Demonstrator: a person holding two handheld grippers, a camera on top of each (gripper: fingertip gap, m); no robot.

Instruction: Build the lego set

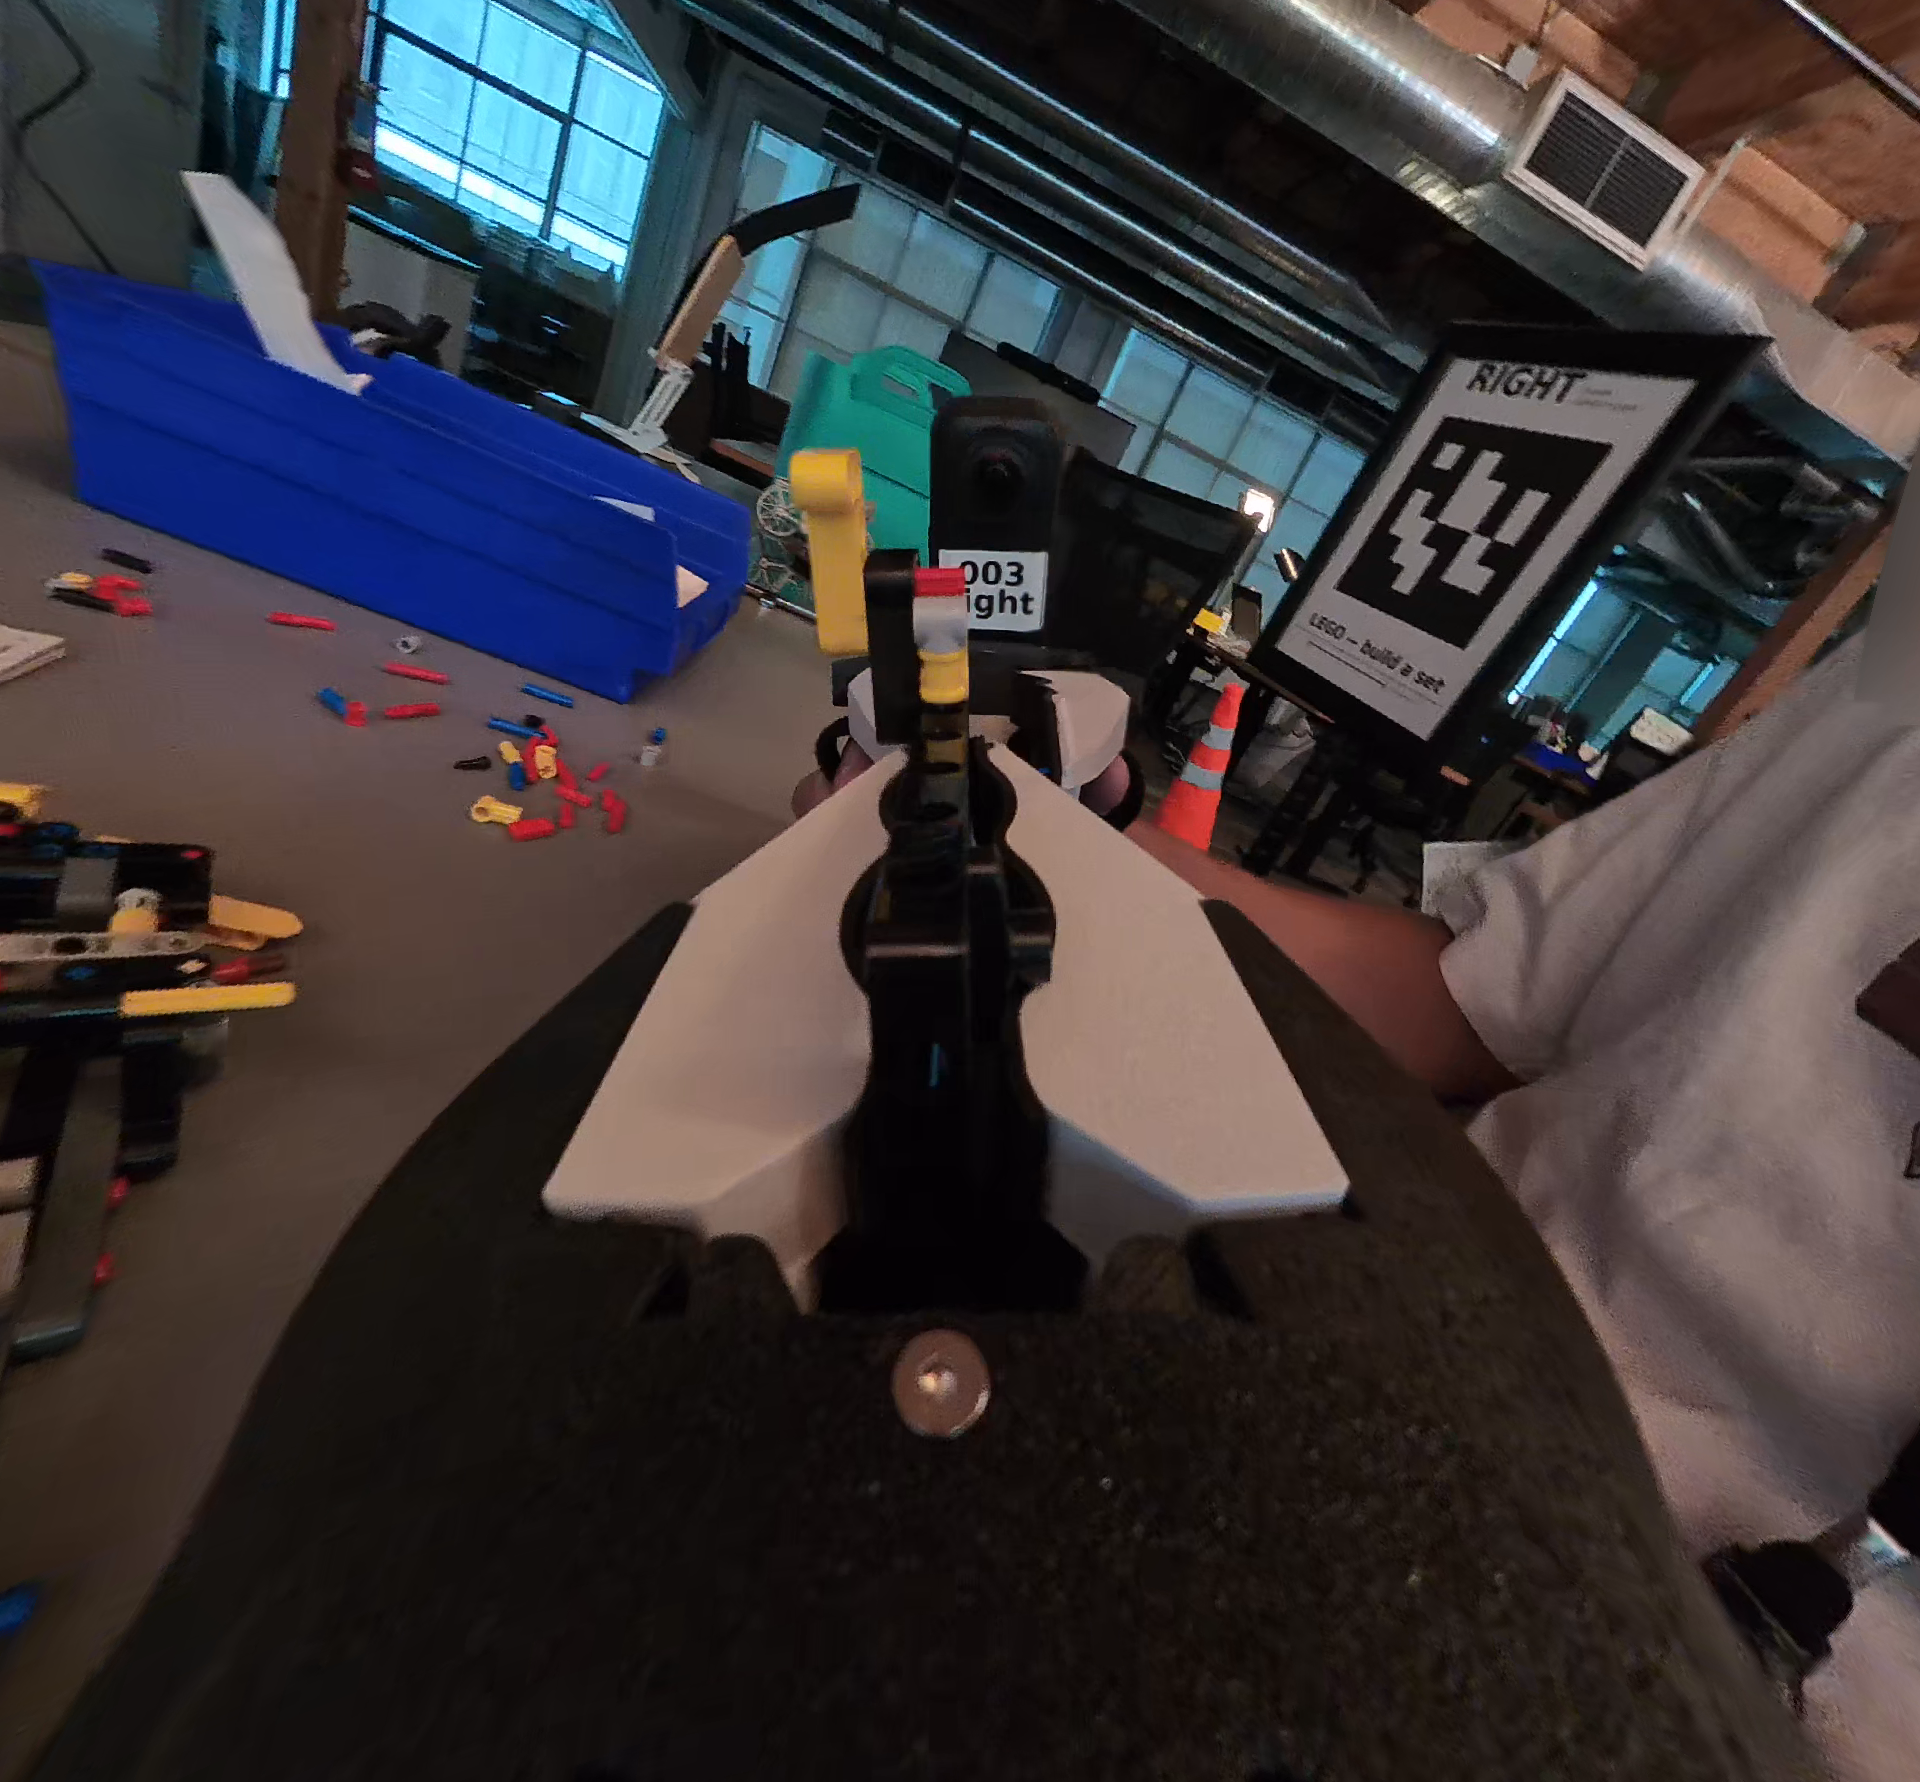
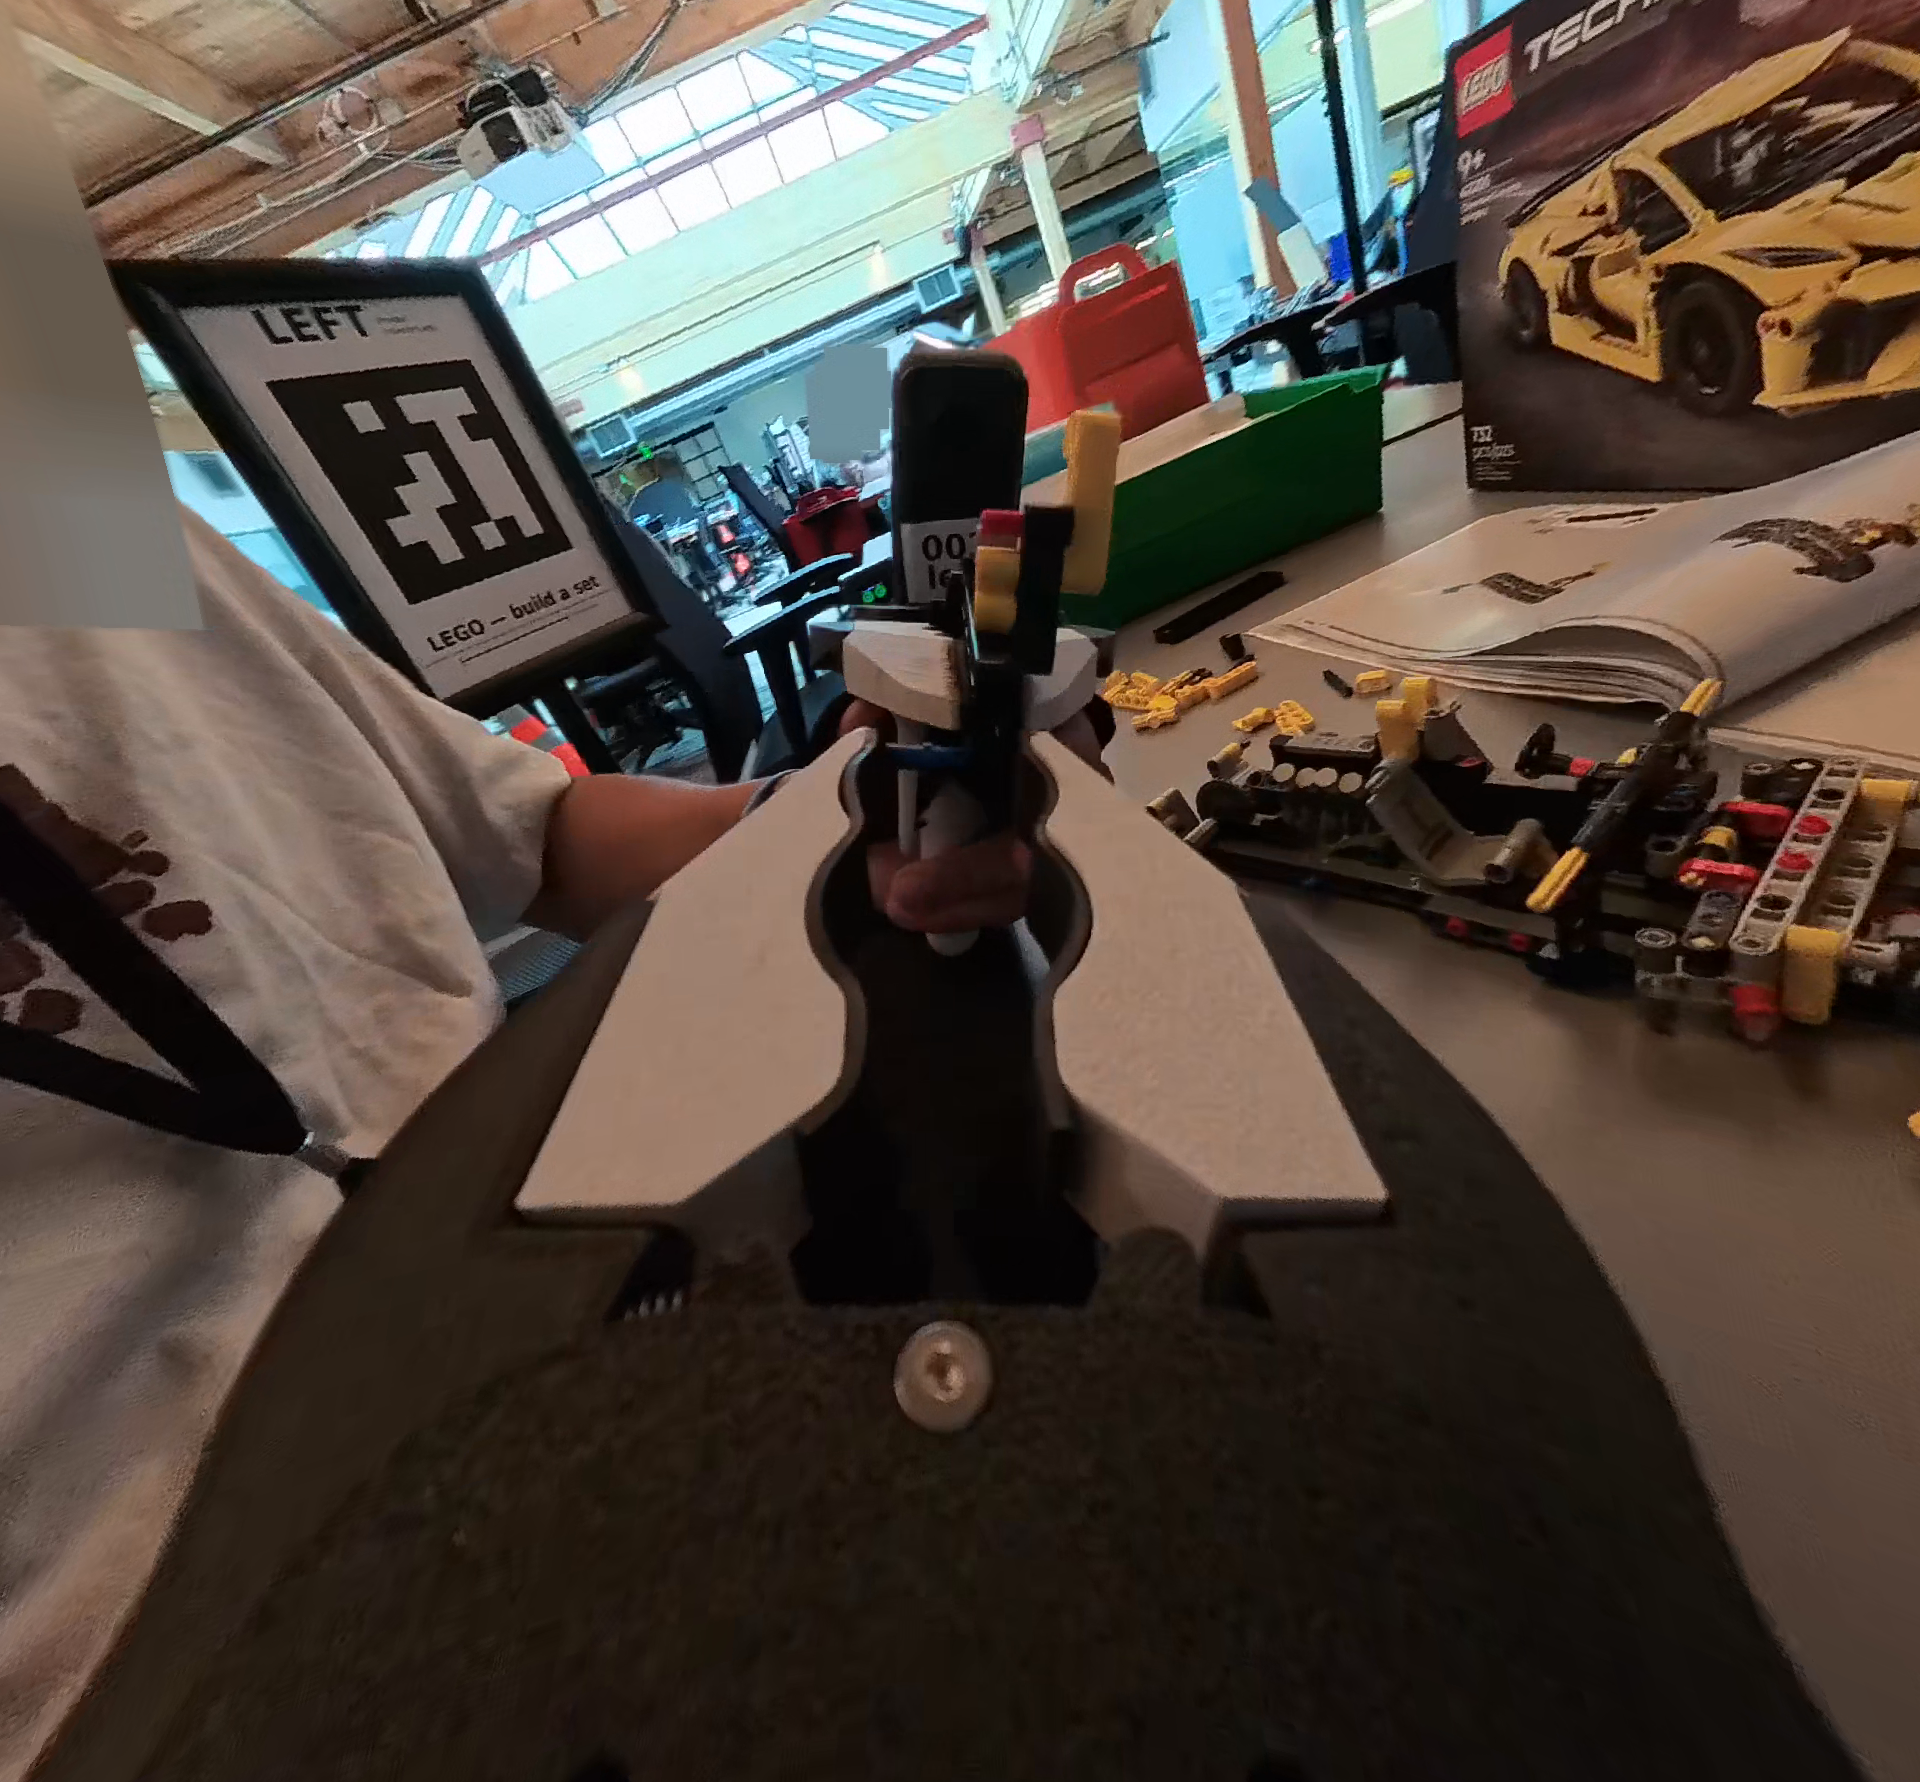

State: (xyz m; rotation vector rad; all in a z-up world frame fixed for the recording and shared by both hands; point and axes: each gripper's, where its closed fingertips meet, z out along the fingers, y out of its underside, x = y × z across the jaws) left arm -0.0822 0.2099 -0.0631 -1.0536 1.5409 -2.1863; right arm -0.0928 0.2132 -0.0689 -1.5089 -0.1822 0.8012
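A small Lego sub-assembly [image 1: 920, 652] of a black beam with yellow, red and white pieces is held up in the air above the table, between the two grippers, which face each other. My left gripper [image 1: 940, 761] is shut on its lower black part. My right gripper [image 2: 951, 745] closes on the same sub-assembly [image 2: 1023, 569] from the other side, around a black beam and a blue pin. The right gripper [image 1: 977, 709] shows beyond the piece in the left wrist view. The left gripper [image 2: 977, 683] shows beyond it in the right wrist view.
The partly built car chassis [image 2: 1558, 849] lies on the grey table, also in the left wrist view [image 1: 104, 922]. Loose small pieces [image 1: 540, 776], a blue bin [image 1: 364, 485], a green bin [image 2: 1247, 485], an open instruction booklet [image 2: 1558, 610] and the set box [image 2: 1683, 205] lie around it. A person's arm [image 2: 644, 839] is close. My two grippers' fingertips are within a few centimetres of each other.
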